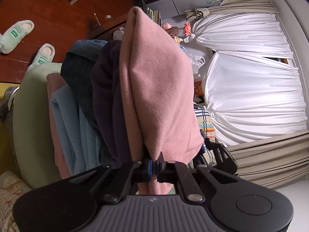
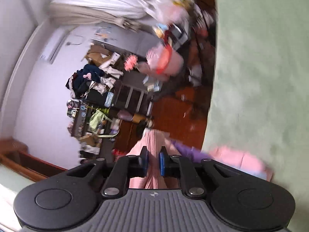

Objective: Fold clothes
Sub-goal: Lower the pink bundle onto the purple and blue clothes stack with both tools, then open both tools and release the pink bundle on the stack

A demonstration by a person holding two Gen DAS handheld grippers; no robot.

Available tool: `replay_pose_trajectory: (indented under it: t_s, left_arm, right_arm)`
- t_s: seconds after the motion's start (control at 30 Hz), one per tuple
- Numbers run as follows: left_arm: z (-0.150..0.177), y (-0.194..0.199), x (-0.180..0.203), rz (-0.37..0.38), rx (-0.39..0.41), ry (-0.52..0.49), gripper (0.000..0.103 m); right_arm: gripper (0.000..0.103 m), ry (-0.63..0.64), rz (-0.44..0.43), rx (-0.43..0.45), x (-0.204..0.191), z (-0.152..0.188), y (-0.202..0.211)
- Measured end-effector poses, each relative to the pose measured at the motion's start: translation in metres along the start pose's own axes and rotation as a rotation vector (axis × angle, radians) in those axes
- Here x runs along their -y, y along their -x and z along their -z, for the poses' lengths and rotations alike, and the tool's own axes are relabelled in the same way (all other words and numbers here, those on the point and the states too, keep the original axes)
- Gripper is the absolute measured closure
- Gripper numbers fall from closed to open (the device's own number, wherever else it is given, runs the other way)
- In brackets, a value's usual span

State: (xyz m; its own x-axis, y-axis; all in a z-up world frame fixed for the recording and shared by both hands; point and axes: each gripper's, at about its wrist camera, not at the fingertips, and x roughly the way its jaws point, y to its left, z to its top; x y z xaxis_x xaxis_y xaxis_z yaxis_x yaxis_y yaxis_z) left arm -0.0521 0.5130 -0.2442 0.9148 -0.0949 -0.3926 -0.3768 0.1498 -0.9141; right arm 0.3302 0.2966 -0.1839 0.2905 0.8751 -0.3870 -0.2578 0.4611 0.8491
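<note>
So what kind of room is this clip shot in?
Most likely a lived-in home room, maybe a bedroom: gathered white curtains, slippers on a wooden floor, and a cluttered shelf unit.

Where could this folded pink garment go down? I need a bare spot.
In the right wrist view, the green cover lies bare beyond the pink garment. In the left wrist view it is crowded: a stack of clothes fills the cover beside the pink garment.
</note>
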Motion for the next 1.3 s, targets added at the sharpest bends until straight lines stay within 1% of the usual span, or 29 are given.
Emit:
replay_pose_trajectory:
  t_s: [0.07, 0.17, 0.23, 0.27, 0.33, 0.37, 0.4, 0.43, 0.47, 0.5, 0.57, 0.63, 0.7, 0.77, 0.83, 0.9, 0.97, 1.03, 1.07, 1.1, 1.13, 1.17, 1.2, 1.23, 1.3]
  left_arm:
    - [-0.002, 0.001, 0.002, 0.006, -0.009, -0.007, 0.099]
    - [-0.002, 0.006, 0.006, -0.009, -0.016, -0.040, 0.097]
    - [-0.001, 0.012, 0.007, -0.005, -0.021, -0.046, 0.093]
    - [0.000, 0.017, 0.009, -0.002, -0.022, -0.059, 0.092]
    - [0.001, 0.027, 0.012, 0.002, -0.016, -0.086, 0.084]
    - [0.001, 0.031, 0.014, 0.006, -0.008, -0.096, 0.081]
    - [0.001, 0.037, 0.015, 0.010, 0.002, -0.107, 0.075]
    - [-0.001, 0.044, 0.017, 0.019, 0.021, -0.115, 0.072]
    - [-0.005, 0.051, 0.019, 0.033, 0.043, -0.124, 0.072]
    - [-0.010, 0.055, 0.020, 0.038, 0.061, -0.126, 0.070]
    - [-0.020, 0.060, 0.021, 0.042, 0.091, -0.119, 0.069]
    - [-0.034, 0.064, 0.022, 0.047, 0.120, -0.102, 0.065]
    - [-0.052, 0.066, 0.022, 0.035, 0.153, -0.084, 0.065]
    - [-0.068, 0.066, 0.020, 0.018, 0.183, -0.065, 0.065]
    - [-0.079, 0.065, 0.020, 0.000, 0.193, -0.055, 0.063]
    - [-0.093, 0.062, 0.018, -0.034, 0.211, -0.035, 0.063]
    - [-0.107, 0.058, 0.014, -0.026, 0.202, 0.000, 0.063]
    - [-0.116, 0.053, 0.011, -0.034, 0.193, 0.021, 0.062]
    - [-0.117, 0.050, 0.010, -0.034, 0.184, 0.032, 0.062]
    - [-0.119, 0.048, 0.009, -0.033, 0.174, 0.043, 0.062]
    - [-0.120, 0.045, 0.008, -0.032, 0.164, 0.053, 0.062]
    - [-0.122, 0.042, 0.007, -0.031, 0.155, 0.064, 0.063]
    - [-0.123, 0.040, 0.008, -0.038, 0.154, 0.064, 0.063]
    - [-0.125, 0.038, 0.007, -0.044, 0.155, 0.061, 0.072]
    - [-0.127, 0.034, 0.005, -0.066, 0.161, 0.060, 0.097]
  right_arm:
    - [0.088, -0.012, 0.043, -0.031, 0.013, 0.000, -0.006]
    - [0.084, -0.005, 0.103, 0.066, 0.014, -0.007, 0.012]
    - [0.084, 0.009, 0.152, 0.120, 0.017, -0.017, 0.026]
    - [0.084, -0.004, 0.137, 0.128, 0.018, -0.020, 0.035]
    - [0.083, -0.009, 0.019, 0.118, 0.011, -0.017, 0.053]
    - [0.083, 0.001, -0.063, 0.080, 0.004, -0.011, 0.060]
    - [0.083, 0.008, -0.139, 0.016, -0.003, 0.001, 0.065]
    - [0.079, 0.014, -0.209, -0.047, -0.011, 0.013, 0.069]
    - [0.064, 0.014, -0.231, -0.103, -0.016, 0.030, 0.070]
    - [0.055, 0.015, -0.253, -0.160, -0.022, 0.047, 0.071]
    - [0.056, 0.014, -0.292, -0.268, -0.033, 0.081, 0.072]
    - [0.056, -0.004, -0.274, -0.321, -0.034, 0.099, 0.067]
    - [0.056, -0.025, -0.230, -0.384, -0.034, 0.127, 0.054]
    - [0.056, -0.042, -0.219, -0.383, -0.034, 0.136, 0.051]
    - [0.056, -0.072, -0.238, -0.384, -0.032, 0.143, 0.049]
    - [0.056, -0.133, -0.243, -0.384, -0.030, 0.147, 0.050]
    - [0.056, -0.181, -0.268, -0.390, -0.028, 0.152, 0.052]
    - [0.056, -0.217, -0.269, -0.382, -0.026, 0.156, 0.051]
    - [0.059, -0.219, -0.264, -0.380, -0.027, 0.160, 0.053]
    - [0.074, -0.215, -0.253, -0.376, -0.029, 0.164, 0.053]
    - [0.082, -0.211, -0.244, -0.372, -0.030, 0.168, 0.052]
    - [0.094, -0.198, -0.246, -0.365, -0.032, 0.169, 0.053]
    - [0.097, -0.187, -0.248, -0.357, -0.033, 0.169, 0.054]
    - [0.098, -0.181, -0.247, -0.347, -0.036, 0.170, 0.052]
    - [0.099, -0.175, -0.243, -0.328, -0.040, 0.170, 0.051]
